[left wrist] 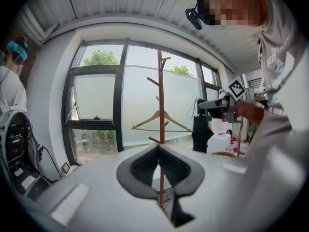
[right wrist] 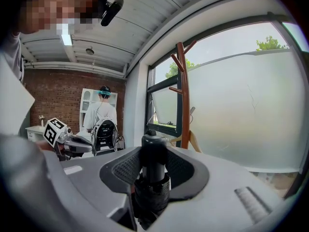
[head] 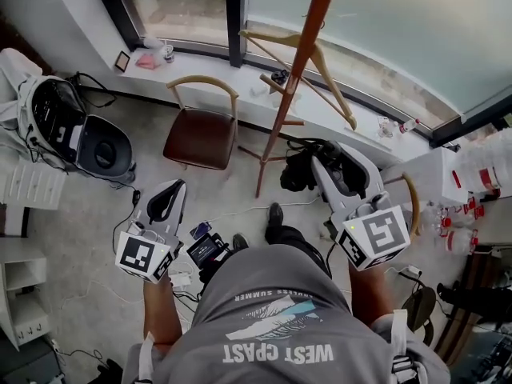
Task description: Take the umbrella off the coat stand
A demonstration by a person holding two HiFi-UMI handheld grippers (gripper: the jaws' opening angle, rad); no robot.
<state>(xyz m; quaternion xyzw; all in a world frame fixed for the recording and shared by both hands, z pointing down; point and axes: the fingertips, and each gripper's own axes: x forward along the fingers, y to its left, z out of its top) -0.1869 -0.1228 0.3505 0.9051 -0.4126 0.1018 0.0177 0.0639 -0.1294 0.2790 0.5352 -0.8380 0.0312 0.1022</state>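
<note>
right gripper point(head: 326, 157): clamped on handle of black folding umbrella point(right wrist: 154, 153), which hangs right of coat stand point(head: 298, 70), apart from it | left gripper point(left wrist: 158, 149): jaws together, empty | risk: dangling canopy may swing and catch wooden hanger point(head: 324, 66); smooth handle may slip

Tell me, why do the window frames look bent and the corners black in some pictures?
Left gripper view: a wide-angle lens bows the window frame and blacks out the corners; bright daylight behind leaves the coat stand backlit. Right gripper view: same bowing, and the close-up umbrella looks soft. Head view: lines stay straighter, light is even.
</note>
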